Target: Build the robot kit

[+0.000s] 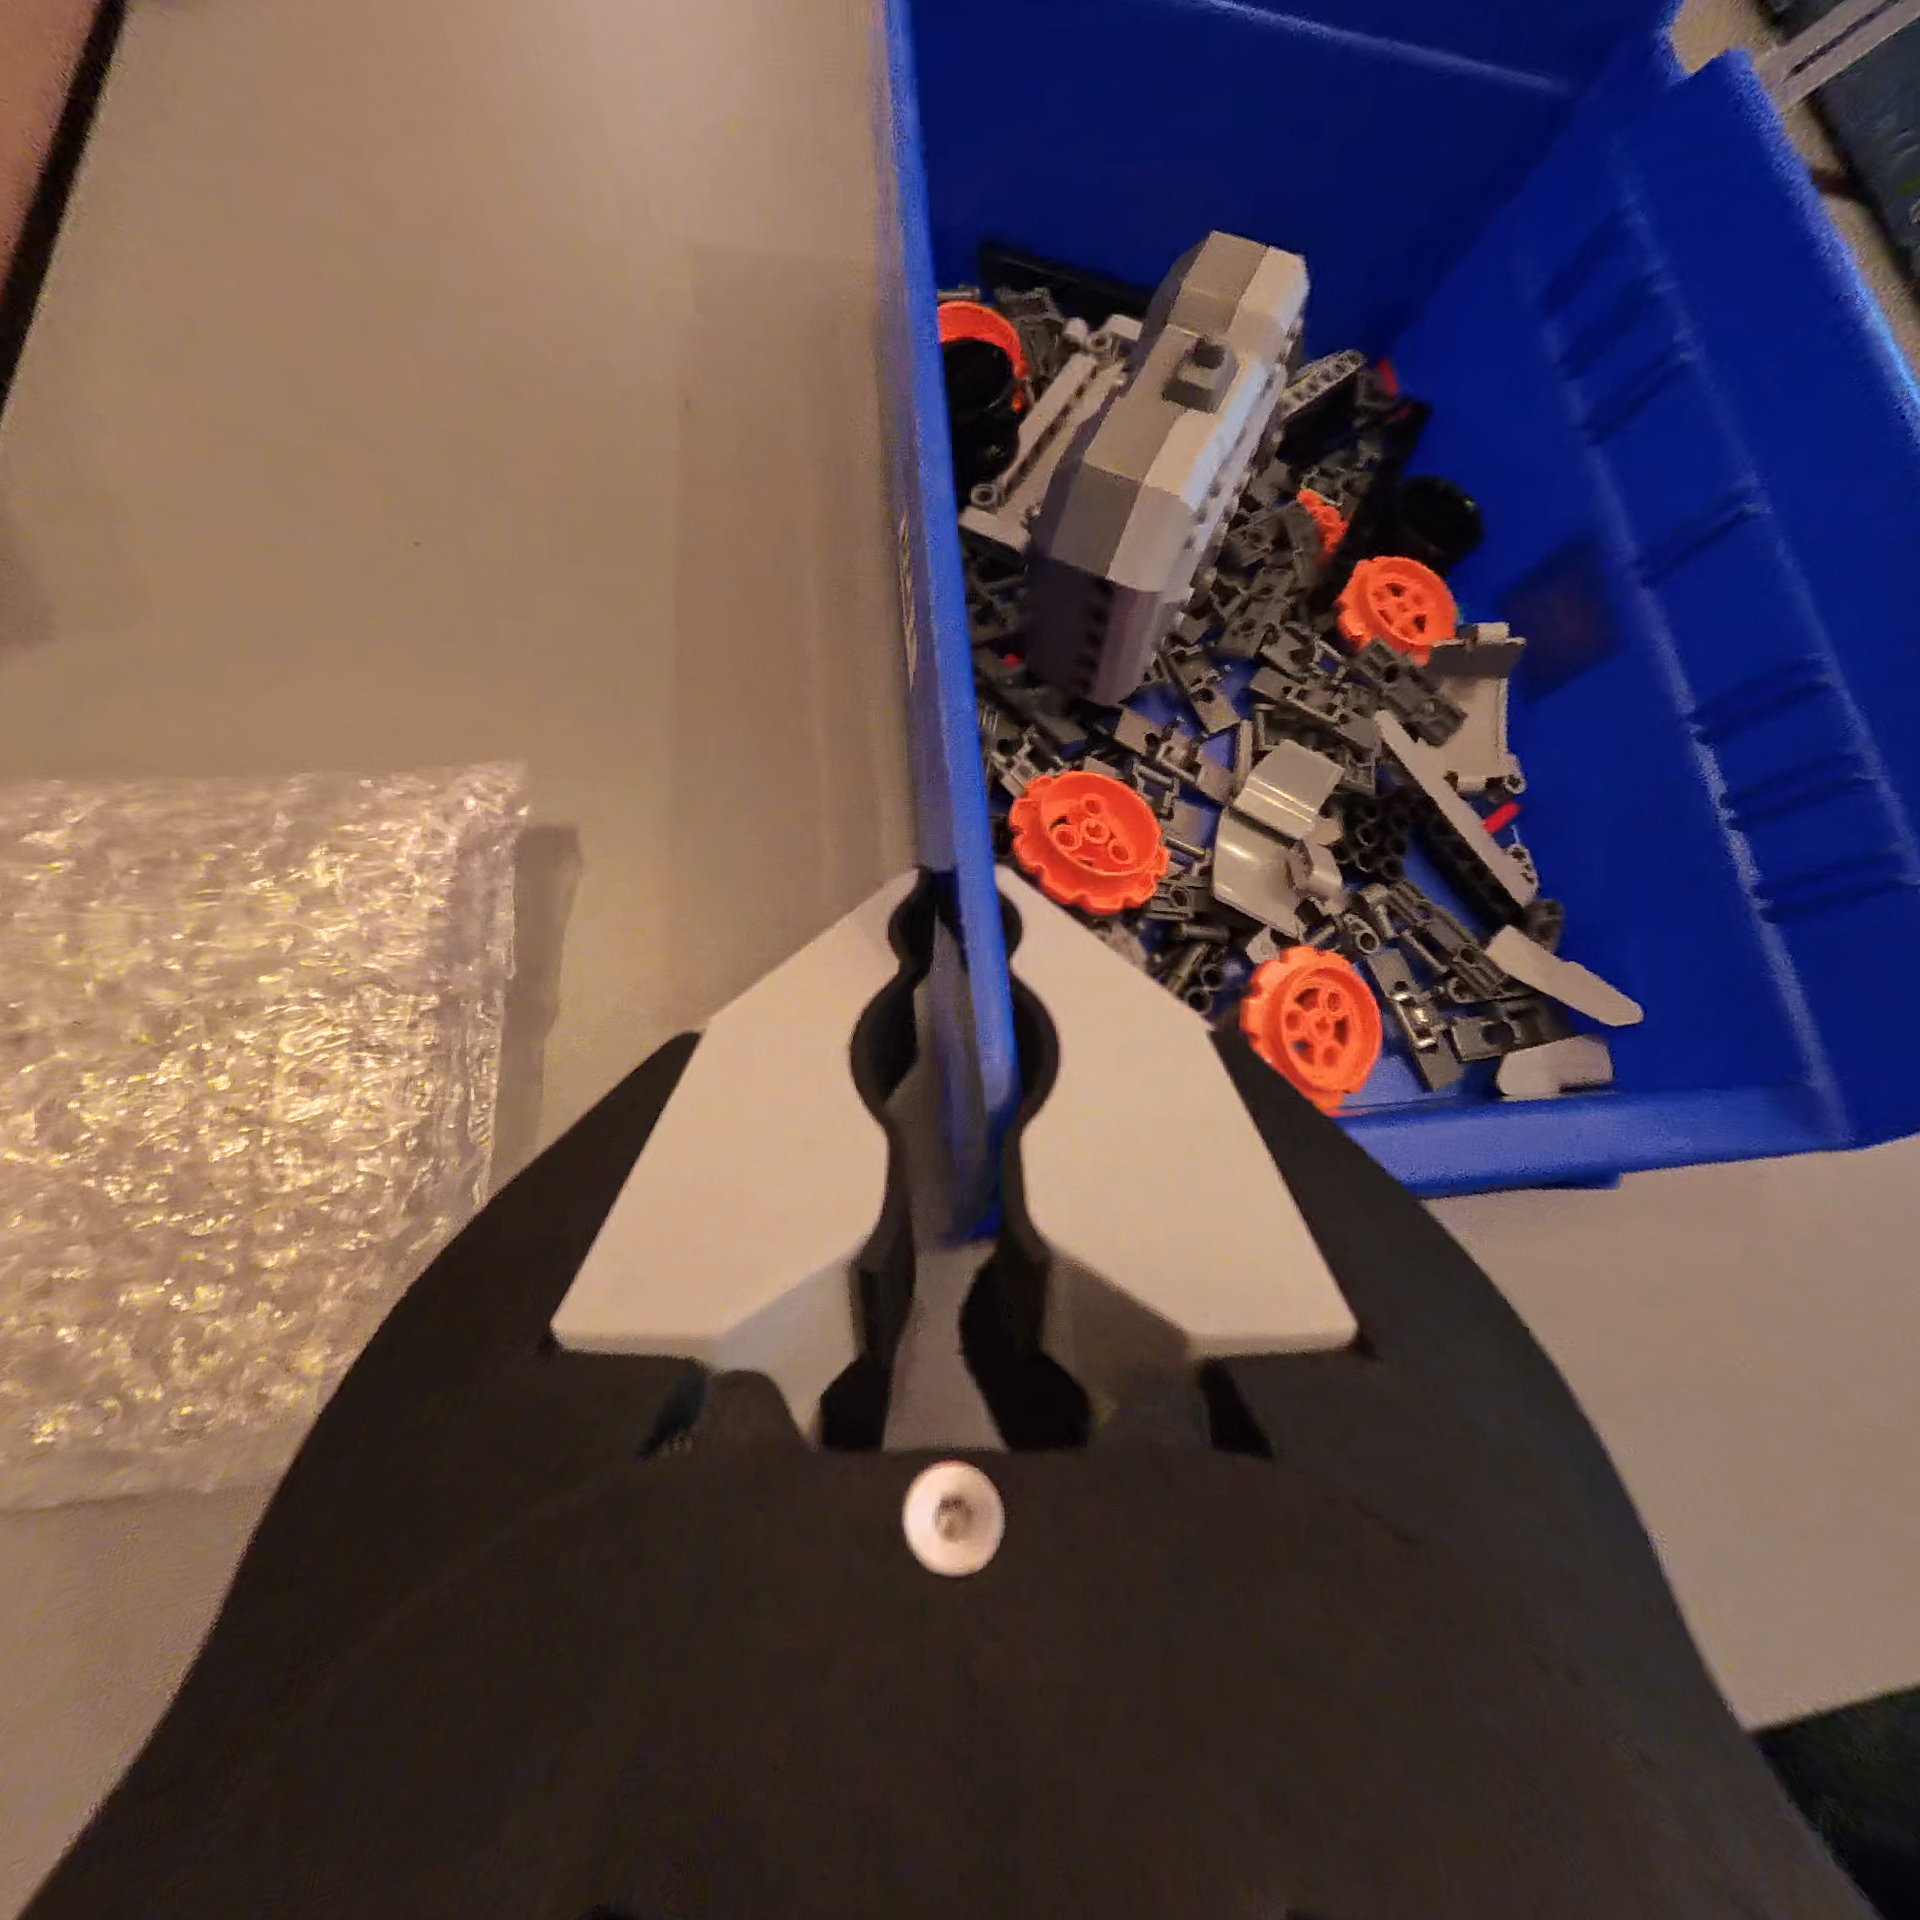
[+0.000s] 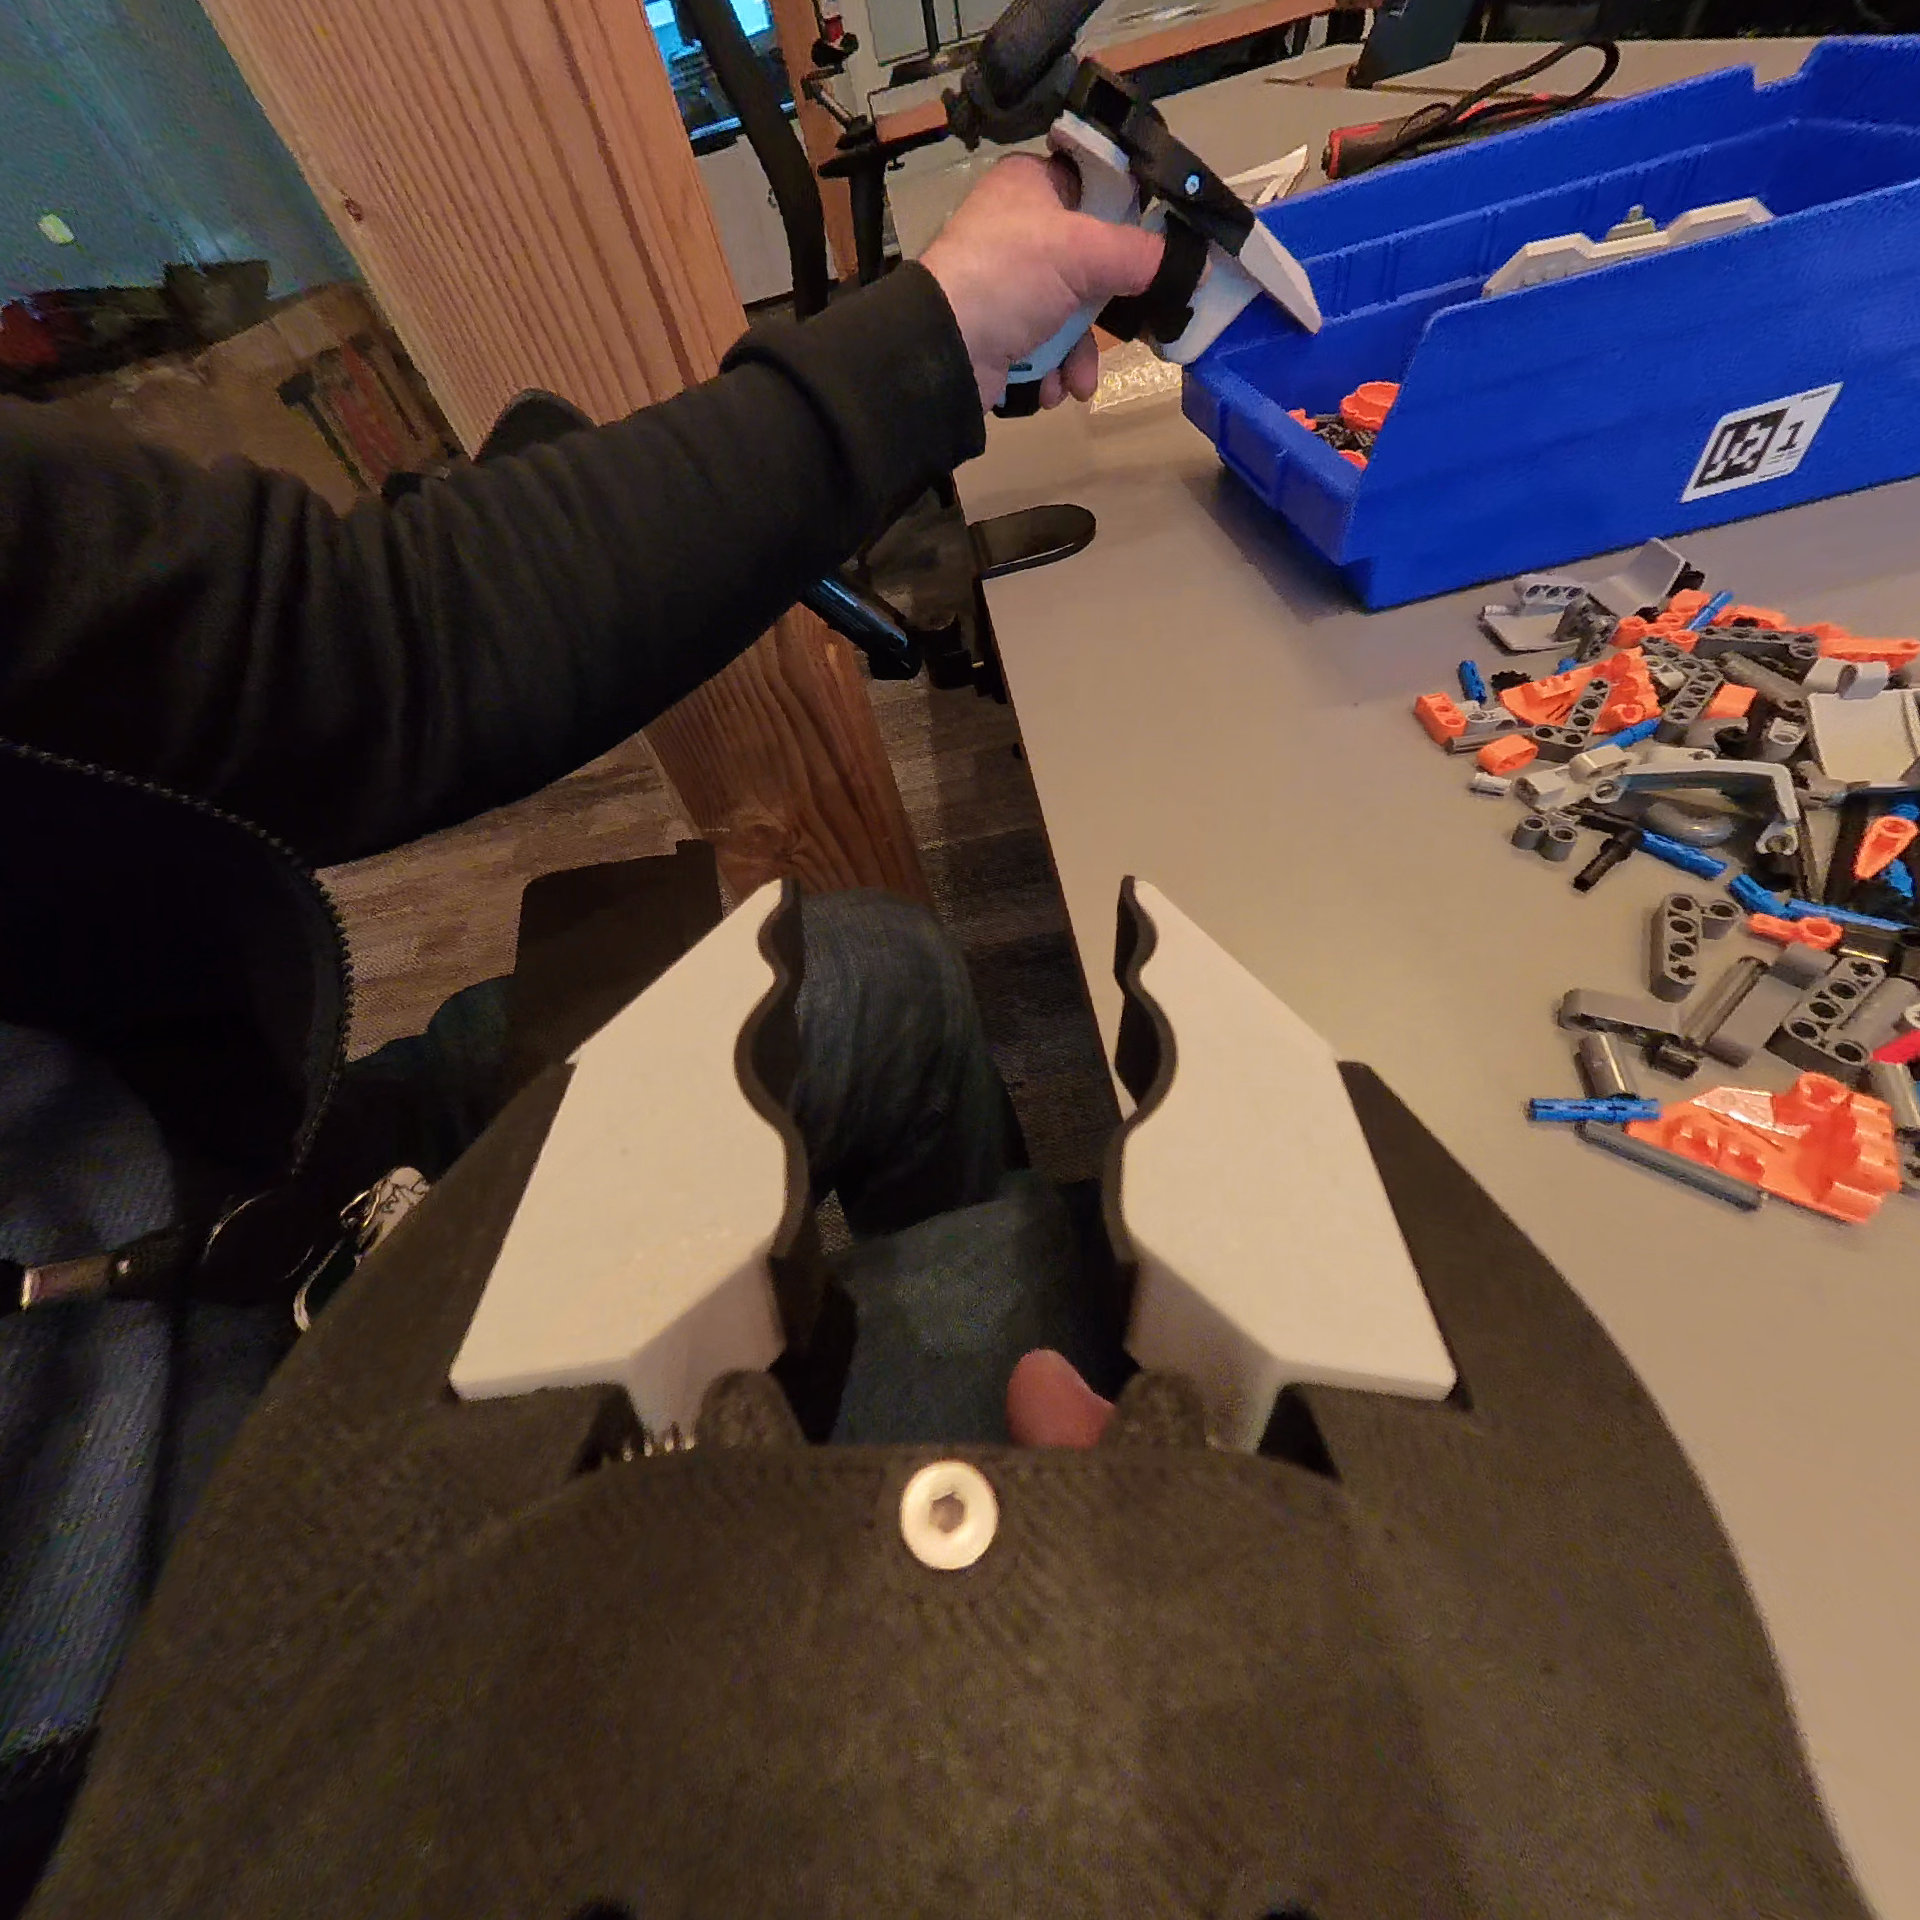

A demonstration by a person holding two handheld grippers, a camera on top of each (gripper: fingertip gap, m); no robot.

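Observation:
My left gripper (image 1: pixel 961 894) is shut on the left wall of a blue plastic bin (image 1: pixel 940 582), one finger outside and one inside. The bin holds grey and black building parts, a large grey block (image 1: pixel 1153 468) and orange wheels (image 1: pixel 1089 840). In the right wrist view the left gripper (image 2: pixel 1273 281) shows farther off, held by a hand at the near corner of the blue bin (image 2: pixel 1558 416). My right gripper (image 2: pixel 956 914) is open and empty, held off the table's left edge above a person's lap. A pile of loose grey, orange and blue parts (image 2: pixel 1725 883) lies on the grey table to its right.
A sheet of bubble wrap (image 1: pixel 239 1091) lies on the grey table (image 1: pixel 468 468) left of the bin. A wooden post (image 2: pixel 520 260) stands off the table's left edge. A second blue bin (image 2: pixel 1662 177) sits behind the first. A white tag (image 2: pixel 1756 442) is on the bin's side.

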